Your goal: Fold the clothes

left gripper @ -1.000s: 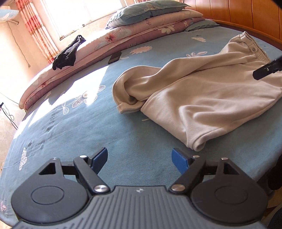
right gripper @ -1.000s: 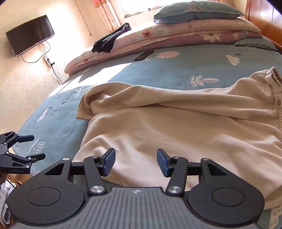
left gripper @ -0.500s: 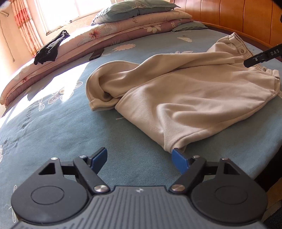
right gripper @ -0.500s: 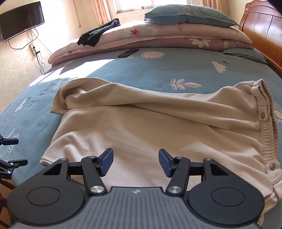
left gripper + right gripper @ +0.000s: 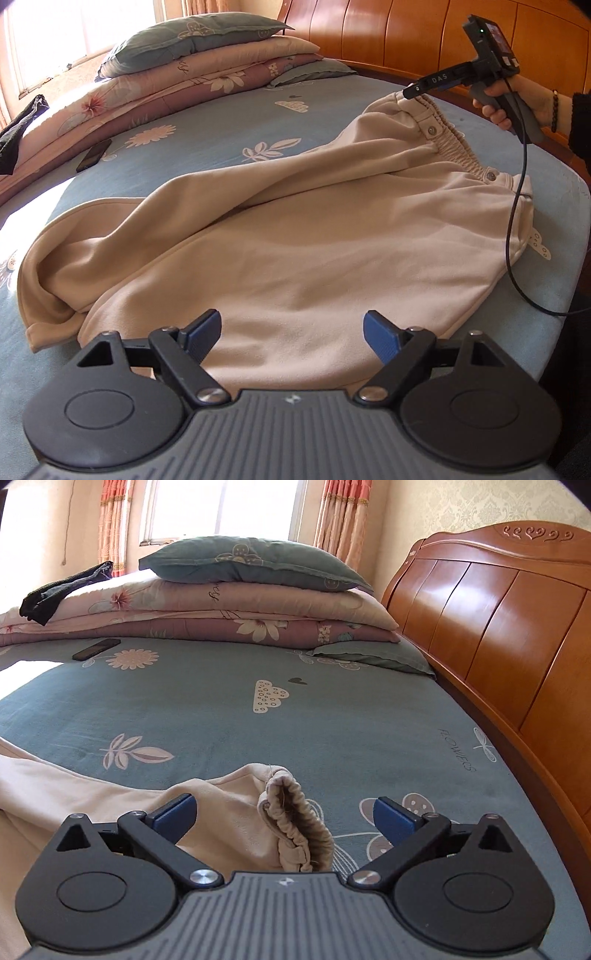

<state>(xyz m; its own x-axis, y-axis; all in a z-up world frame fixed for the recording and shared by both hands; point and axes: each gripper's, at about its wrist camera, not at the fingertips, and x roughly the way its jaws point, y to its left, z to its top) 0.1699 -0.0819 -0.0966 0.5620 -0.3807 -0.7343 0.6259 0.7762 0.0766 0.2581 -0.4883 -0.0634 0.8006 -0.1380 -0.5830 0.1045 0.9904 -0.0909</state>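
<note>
Cream trousers (image 5: 314,240) lie spread on the blue bed sheet (image 5: 207,147), legs toward the left, elastic waistband (image 5: 454,144) toward the right. My left gripper (image 5: 293,336) hovers over the near leg's hem end, its jaws opening with only flat cloth below them. In the left wrist view my right gripper (image 5: 412,90), held by a hand (image 5: 517,99), reaches the waistband's far corner. From the right wrist, that gripper (image 5: 284,816) has its jaws opening wide around the bunched waistband corner (image 5: 291,805), and the blue pads (image 5: 173,812) stand clear of it.
Folded quilts (image 5: 240,627) topped by a pillow (image 5: 251,559) line the far side, with a black garment (image 5: 55,590) on them and a dark phone (image 5: 96,649) in front. The wooden headboard (image 5: 498,627) runs along the right. A black cable (image 5: 513,229) hangs across the trousers' waist end.
Both grippers swung right. The left came over the trousers' leg end. The right travelled from above the trouser body to the waistband's far corner, and its jaws spread much wider.
</note>
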